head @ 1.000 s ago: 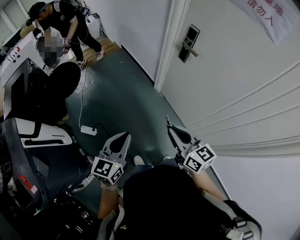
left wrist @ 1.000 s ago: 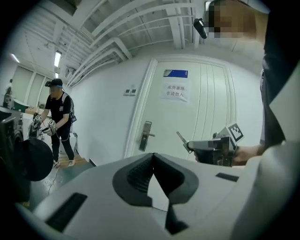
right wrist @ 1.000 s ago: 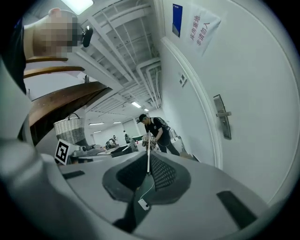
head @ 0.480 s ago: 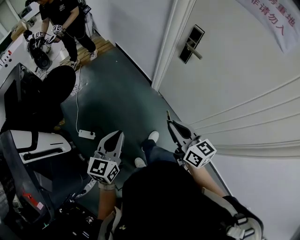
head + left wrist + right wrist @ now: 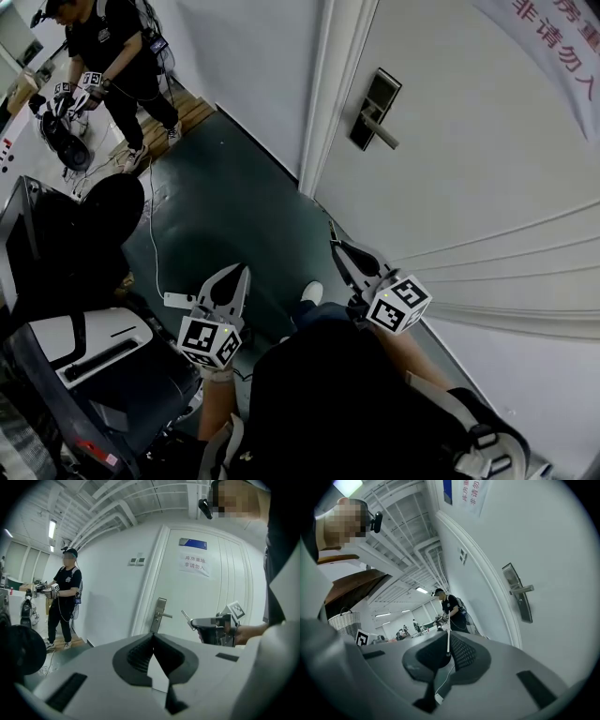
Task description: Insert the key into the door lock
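Note:
The door lock point(image 5: 373, 110) is a dark metal plate with a lever handle point(image 5: 382, 137) on the white door point(image 5: 487, 169), up and ahead of both grippers. My right gripper point(image 5: 337, 249) is shut on a thin silver key point(image 5: 331, 231) that points toward the door, well short of the lock. The right gripper view shows the key point(image 5: 448, 639) upright between the jaws and the lock point(image 5: 518, 592) off to the right. Beside it, my left gripper point(image 5: 241, 273) is shut and holds nothing. In the left gripper view the lock point(image 5: 159, 616) lies ahead, the right gripper point(image 5: 213, 623) to its right.
A person in black point(image 5: 112, 56) stands at the back left with grippers in hand. A black chair point(image 5: 98, 220) and a white machine point(image 5: 94, 342) crowd the left. A power strip point(image 5: 178, 301) with its cable lies on the dark floor. A printed notice point(image 5: 553, 28) hangs on the door.
The person holding the grippers has stepped toward the door, so the lock sits a little lower and nearer in the head view. Both grippers kept their pose; the background person shifted.

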`<state>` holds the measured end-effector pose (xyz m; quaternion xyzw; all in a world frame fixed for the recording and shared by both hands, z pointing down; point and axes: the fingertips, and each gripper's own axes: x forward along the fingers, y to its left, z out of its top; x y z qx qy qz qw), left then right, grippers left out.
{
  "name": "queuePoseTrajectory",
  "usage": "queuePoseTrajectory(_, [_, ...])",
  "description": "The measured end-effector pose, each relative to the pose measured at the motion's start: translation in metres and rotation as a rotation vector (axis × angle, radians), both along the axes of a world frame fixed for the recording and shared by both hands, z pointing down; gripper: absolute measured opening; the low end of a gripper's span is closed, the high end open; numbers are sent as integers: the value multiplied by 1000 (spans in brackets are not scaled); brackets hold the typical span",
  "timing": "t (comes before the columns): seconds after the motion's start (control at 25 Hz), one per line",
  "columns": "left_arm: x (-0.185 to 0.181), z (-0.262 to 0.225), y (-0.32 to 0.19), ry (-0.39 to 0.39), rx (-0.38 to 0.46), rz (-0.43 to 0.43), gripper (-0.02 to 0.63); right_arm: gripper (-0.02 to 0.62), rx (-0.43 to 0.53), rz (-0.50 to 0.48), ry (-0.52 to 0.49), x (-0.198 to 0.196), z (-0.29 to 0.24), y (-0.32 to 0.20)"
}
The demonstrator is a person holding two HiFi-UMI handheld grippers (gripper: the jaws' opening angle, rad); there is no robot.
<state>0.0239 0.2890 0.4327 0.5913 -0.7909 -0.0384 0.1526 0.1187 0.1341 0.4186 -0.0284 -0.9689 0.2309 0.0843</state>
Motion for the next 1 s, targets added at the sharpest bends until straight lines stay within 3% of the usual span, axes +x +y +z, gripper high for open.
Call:
queuePoseTrajectory(0.24, [-32,-6,-74,-8,-5,52,8,34,-38,57,-19,-17,0,-70])
queuePoseTrajectory(0.52, [-39,-11,-143,-15,-15,126,8,34,-113,132,-25,-14,5,-128])
queuePoseTrajectory(1.0, [-54,2,-203,23,-55,203,8,34,-175,201,12,-34,28,-179])
